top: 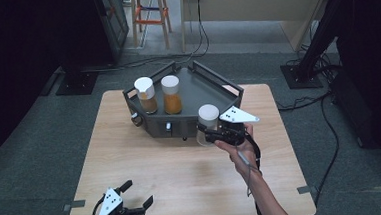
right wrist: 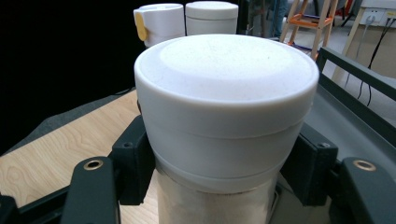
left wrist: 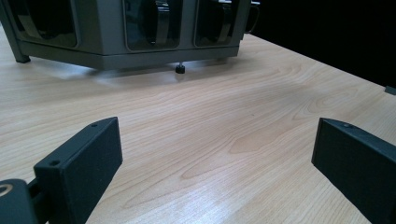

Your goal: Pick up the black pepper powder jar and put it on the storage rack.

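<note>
Your right gripper (top: 211, 134) has its jaws clamped under the jar's (top: 208, 122) lid at the rack's (top: 208, 84) front edge, probably still airborne. Keep it upright. Left gripper (top: 136, 194) idles wide open, empty.

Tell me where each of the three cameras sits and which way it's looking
High view: above the near edge, facing forward and down on the table; forearm, both grippers.
Left gripper view: rides the left gripper, low, facing the rack; open fingers.
Right gripper view: rides the right gripper, facing the jar; fingers clamp it.
Shared: high and right views both show that jar.
</note>
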